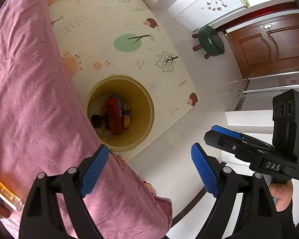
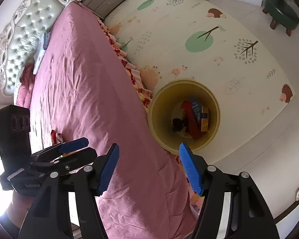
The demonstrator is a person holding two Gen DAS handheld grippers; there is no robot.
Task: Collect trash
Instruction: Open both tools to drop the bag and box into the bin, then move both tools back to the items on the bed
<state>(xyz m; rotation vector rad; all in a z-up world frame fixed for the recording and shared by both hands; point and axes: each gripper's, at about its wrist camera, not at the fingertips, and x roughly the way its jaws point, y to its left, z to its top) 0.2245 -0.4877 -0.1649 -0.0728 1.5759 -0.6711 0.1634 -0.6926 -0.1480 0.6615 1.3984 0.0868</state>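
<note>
bed (image 1: pixel 29 91): pink cover, fills the whole 9 o'clock side of the left wrist view; in the right wrist view you also get a tufted headboard (image 2: pixel 24 31) up at 10 o'clock

bottle (image 1: pixel 4 191): clear, amber stuff inside, lying on the bed way down at 8 o'clock of the left view, label too blurry to read

wrapper (image 2: pixel 55 136): small red and white thing on the bed cover at 8 o'clock of the right view, just past the other gripper's tips, can't tell what it is exactly

left hand-held gripper (image 1: pixel 149 175): jaws spread wide, nothing between the blue pads, one pad over the bed edge and the other over the white floor

trash bin (image 1: pixel 147 99): yellow, round, stands on the play mat (image 1: pixel 113 25) right up against the bed's side, about dead centre in the left view and 3 o'clock of centre in the right view

trash in the bin: a red pack (image 1: pixel 114 115), a blue pack beside it (image 2: pixel 196 107), a gold box (image 1: pixel 127 115) and something dark (image 1: pixel 96 120) at the bottom

right hand-held gripper (image 2: pixel 149 169): also parted, a bit narrower than the left one, empty too, pads above the bed corner at 6 o'clock, bin just beyond the tips

stool (image 1: pixel 210 40): green round seat with wooden legs, on the floor at 2 o'clock, well apart from the bin

door (image 1: pixel 273 47): brown wood, 3 o'clock edge of the left view
</note>
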